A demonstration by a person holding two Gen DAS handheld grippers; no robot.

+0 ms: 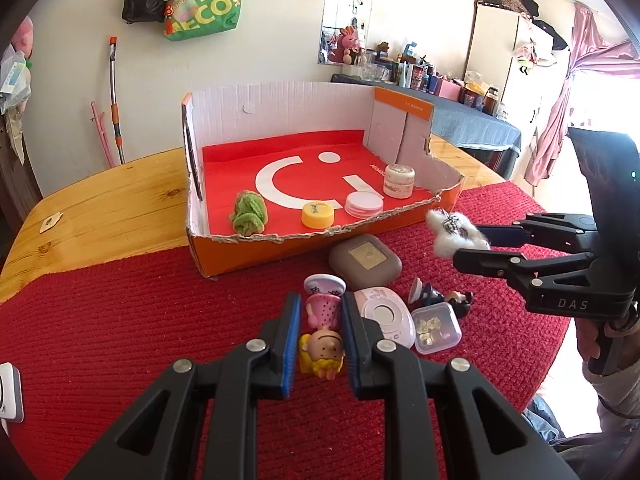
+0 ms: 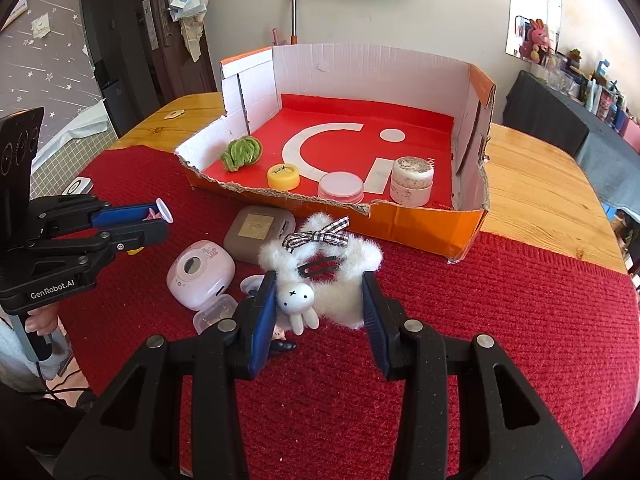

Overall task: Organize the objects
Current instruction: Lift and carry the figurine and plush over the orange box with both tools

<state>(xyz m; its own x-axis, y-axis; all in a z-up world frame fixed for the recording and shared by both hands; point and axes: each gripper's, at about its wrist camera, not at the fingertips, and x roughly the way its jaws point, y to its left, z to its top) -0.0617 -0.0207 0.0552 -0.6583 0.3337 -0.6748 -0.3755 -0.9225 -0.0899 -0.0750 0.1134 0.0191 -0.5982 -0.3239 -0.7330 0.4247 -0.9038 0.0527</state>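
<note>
My left gripper (image 1: 320, 308) is shut on a small doll (image 1: 323, 350) with yellow hair and a pink dress, held just above the red mat (image 1: 120, 340). In the right wrist view this gripper (image 2: 158, 224) stands at the left with the doll's white base (image 2: 165, 211) poking out. My right gripper (image 2: 320, 284) is shut on a fluffy white star clip (image 2: 344, 260) with a checked bow and a little bunny. From the left wrist view the right gripper (image 1: 476, 242) holds the clip (image 1: 448, 236) near the front right corner of the orange box (image 1: 280, 254).
The box (image 2: 420, 220) holds a green scrunchie (image 2: 242, 152), a yellow tin (image 2: 283, 176), a pink tin (image 2: 341, 186) and a white jar (image 2: 412, 180). On the mat lie a grey-brown case (image 1: 366, 260), a pink case (image 1: 386, 316), a clear box (image 1: 436, 328) and a dark figurine (image 1: 440, 294).
</note>
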